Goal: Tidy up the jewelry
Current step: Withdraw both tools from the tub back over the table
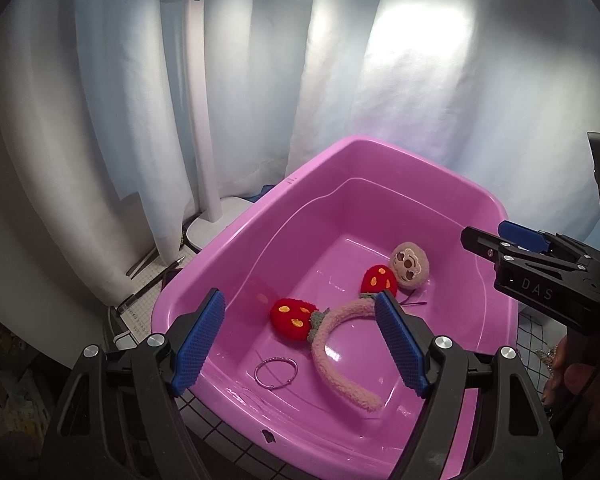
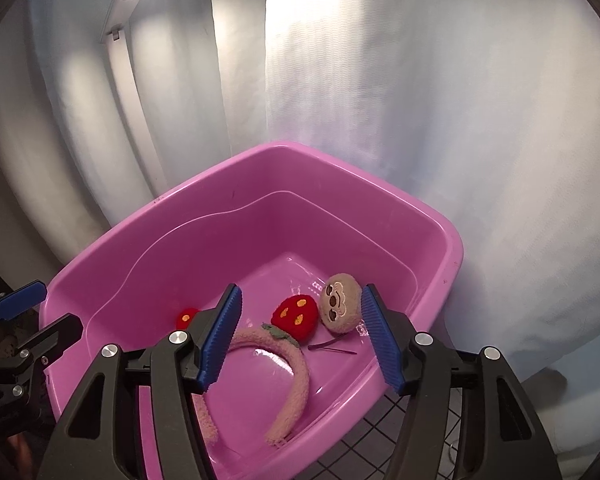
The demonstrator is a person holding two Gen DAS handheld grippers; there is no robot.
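A pink plastic tub (image 1: 300, 184) (image 2: 204, 184) holds a fuzzy pink headband (image 1: 332, 344) (image 2: 296, 380) with two red strawberry ears (image 1: 292, 316) (image 2: 294, 316), a round plush face clip (image 1: 410, 266) (image 2: 340, 302), a thin hairpin (image 1: 414, 303) (image 2: 332, 347) and a silver ring bangle (image 1: 275, 372). My left gripper (image 1: 300, 340) is open and empty above the tub's near side. My right gripper (image 2: 300, 332) is open and empty above the headband and clip; it also shows in the left wrist view (image 1: 496, 240) at the right.
White curtains hang behind the tub. A white lamp stand (image 1: 204, 140) rises at the back left on its base (image 1: 220, 220). A ruled cutting mat (image 1: 140, 308) with tweezers and a pen lies left of the tub. A dark gridded mat (image 2: 380, 440) lies under the tub.
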